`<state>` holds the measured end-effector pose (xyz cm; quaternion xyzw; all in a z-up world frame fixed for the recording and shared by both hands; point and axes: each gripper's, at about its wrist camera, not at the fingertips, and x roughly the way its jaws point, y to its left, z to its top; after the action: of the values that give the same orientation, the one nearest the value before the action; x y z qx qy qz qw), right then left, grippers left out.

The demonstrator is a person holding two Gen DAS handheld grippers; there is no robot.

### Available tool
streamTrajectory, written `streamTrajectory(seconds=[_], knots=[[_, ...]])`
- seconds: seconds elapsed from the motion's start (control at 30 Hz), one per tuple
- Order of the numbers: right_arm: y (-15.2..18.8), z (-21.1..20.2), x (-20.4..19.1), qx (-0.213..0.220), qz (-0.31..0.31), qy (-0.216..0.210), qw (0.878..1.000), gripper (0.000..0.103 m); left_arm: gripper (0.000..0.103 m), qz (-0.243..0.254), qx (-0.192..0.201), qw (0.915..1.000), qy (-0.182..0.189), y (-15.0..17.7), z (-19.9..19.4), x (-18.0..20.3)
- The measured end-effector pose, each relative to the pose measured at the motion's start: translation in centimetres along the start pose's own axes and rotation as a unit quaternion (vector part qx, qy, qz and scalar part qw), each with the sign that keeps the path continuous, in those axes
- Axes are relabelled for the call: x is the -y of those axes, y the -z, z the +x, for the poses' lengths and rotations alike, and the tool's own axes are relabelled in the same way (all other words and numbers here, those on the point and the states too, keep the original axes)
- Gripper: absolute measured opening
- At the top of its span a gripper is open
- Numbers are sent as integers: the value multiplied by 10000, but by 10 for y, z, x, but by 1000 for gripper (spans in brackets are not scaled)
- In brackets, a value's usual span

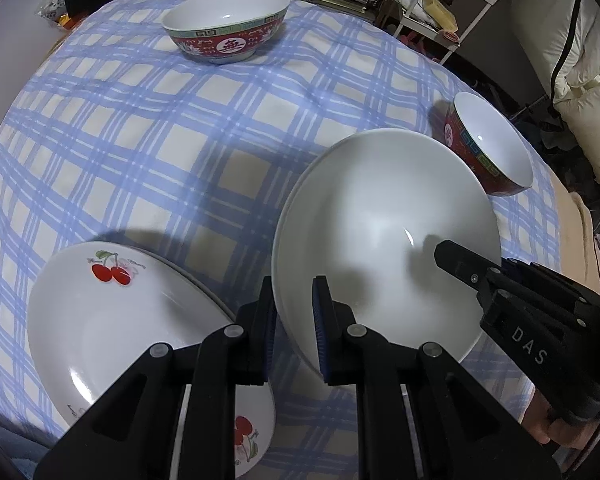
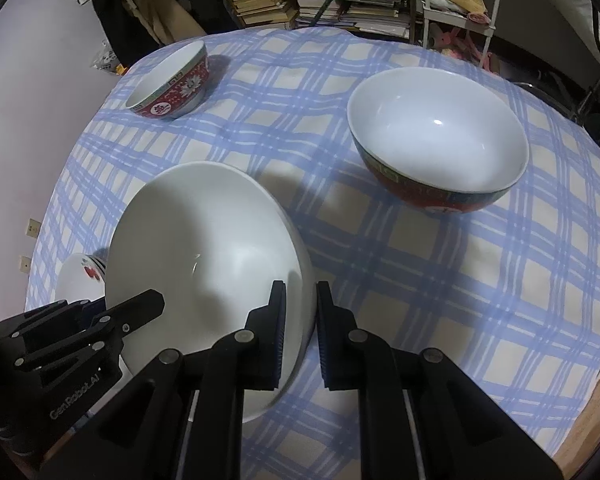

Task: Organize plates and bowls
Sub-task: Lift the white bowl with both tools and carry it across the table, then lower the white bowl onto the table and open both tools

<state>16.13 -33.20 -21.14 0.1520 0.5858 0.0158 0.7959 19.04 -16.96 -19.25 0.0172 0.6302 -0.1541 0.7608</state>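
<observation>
A plain white deep plate [image 1: 380, 232] [image 2: 204, 240] hangs tilted just above the blue-checked cloth, held by both grippers. My left gripper [image 1: 294, 320] is shut on its left rim, and my right gripper [image 2: 300, 320] is shut on the opposite rim. Each gripper also shows in the other view, over the plate's edge. To the left lies a cherry-printed plate [image 1: 112, 320] [image 2: 76, 280] on top of another. One red patterned bowl [image 1: 228, 24] [image 2: 172, 84] stands upright at the far side. A second red bowl [image 1: 492, 148] [image 2: 440, 136] stands to the right.
The round table [image 1: 140, 140] is covered by the checked cloth, with bare cloth between the dishes. Behind it are stacks of books [image 2: 320, 0] and a white wire rack [image 2: 456, 8]. The table's bare wooden edge [image 2: 596, 420] shows at the near right.
</observation>
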Motion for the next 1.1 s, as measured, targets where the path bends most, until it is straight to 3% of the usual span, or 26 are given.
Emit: streamTrajectory(seconds=[0.4, 0.57, 0.73, 0.93, 1.03, 1.1], knots=[[2, -5, -2, 1, 35, 18, 10000, 16, 16, -120, -64, 9998, 109, 3, -7, -4], [3, -17, -2, 194, 94, 113, 9997, 16, 18, -115, 142, 9997, -141, 7, -21, -2], [3, -42, -2, 711, 79, 125, 9974, 16, 19, -306, 390, 9986, -169, 7, -43, -10], [-3, -69, 6, 1283, 271, -59, 9914, 16, 20, -157, 648, 9973, -305, -3, -65, -10], [-10, -81, 4, 1541, 273, 15, 9877, 17, 25, -59, 768, 9963, -376, -14, -73, -9], [-15, -90, -1, 1728, 149, 80, 9848, 21, 36, -18, 878, 9954, -390, -21, -79, -8]])
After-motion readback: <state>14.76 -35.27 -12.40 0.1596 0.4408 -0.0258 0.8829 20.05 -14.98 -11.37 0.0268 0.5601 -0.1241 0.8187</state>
